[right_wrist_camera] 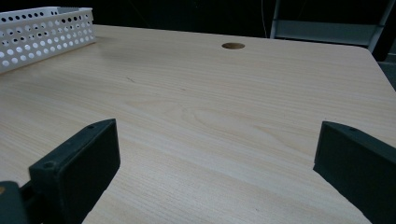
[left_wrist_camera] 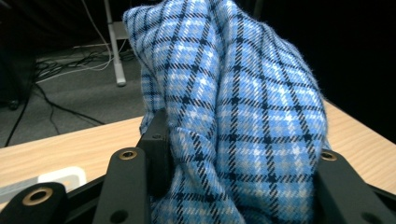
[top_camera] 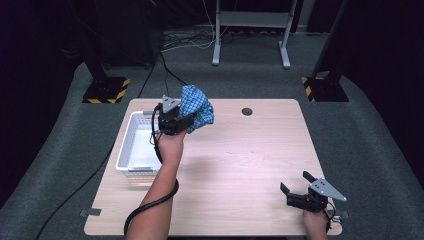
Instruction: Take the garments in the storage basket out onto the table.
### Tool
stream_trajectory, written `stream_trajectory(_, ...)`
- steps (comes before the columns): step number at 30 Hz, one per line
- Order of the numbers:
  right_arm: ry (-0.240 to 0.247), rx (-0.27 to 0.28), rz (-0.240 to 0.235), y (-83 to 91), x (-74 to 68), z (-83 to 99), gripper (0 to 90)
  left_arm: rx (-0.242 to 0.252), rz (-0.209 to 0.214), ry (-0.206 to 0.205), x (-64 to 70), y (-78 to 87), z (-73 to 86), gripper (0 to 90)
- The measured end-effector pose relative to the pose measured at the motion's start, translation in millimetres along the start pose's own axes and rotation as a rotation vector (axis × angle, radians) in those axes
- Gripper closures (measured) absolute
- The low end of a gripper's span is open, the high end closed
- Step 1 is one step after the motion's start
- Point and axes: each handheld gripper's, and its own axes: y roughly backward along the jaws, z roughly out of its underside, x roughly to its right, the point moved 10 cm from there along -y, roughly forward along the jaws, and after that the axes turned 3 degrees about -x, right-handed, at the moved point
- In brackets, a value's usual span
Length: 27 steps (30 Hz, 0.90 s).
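Observation:
A bunched blue checked cloth (top_camera: 196, 108) hangs above the table's far left part, just right of the white basket (top_camera: 131, 145). My left gripper (top_camera: 186, 123) is shut on the cloth. In the left gripper view the cloth (left_wrist_camera: 233, 112) bulges up between the two black jaws and hides the space ahead. My right gripper (top_camera: 295, 186) rests near the table's front right corner, open, with nothing between its jaws. In the right gripper view bare wood lies between the wide-apart jaws.
The white perforated basket (right_wrist_camera: 42, 35) stands along the table's left side. A round cable hole (top_camera: 247, 111) sits near the far edge. Cables and a metal stand (top_camera: 250, 30) are on the floor beyond the table.

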Motion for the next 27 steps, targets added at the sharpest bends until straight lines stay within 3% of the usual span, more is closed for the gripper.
stream_trajectory(7,0.002,-0.001,0.003,-0.1,-0.1,0.1,0.0,0.008,0.044,-0.022,25.8,-9.2,-3.5,52.4)
stream_trajectory(17,0.0,-0.003,0.009,-0.3,0.3,0.2,0.0,0.01,0.092,-0.031,51.9,-24.1,-4.8,52.4)
stream_trajectory(27,-0.001,0.0,0.003,0.1,0.1,0.0,0.0,0.003,0.118,-0.021,65.2,-36.1,2.2,52.5)
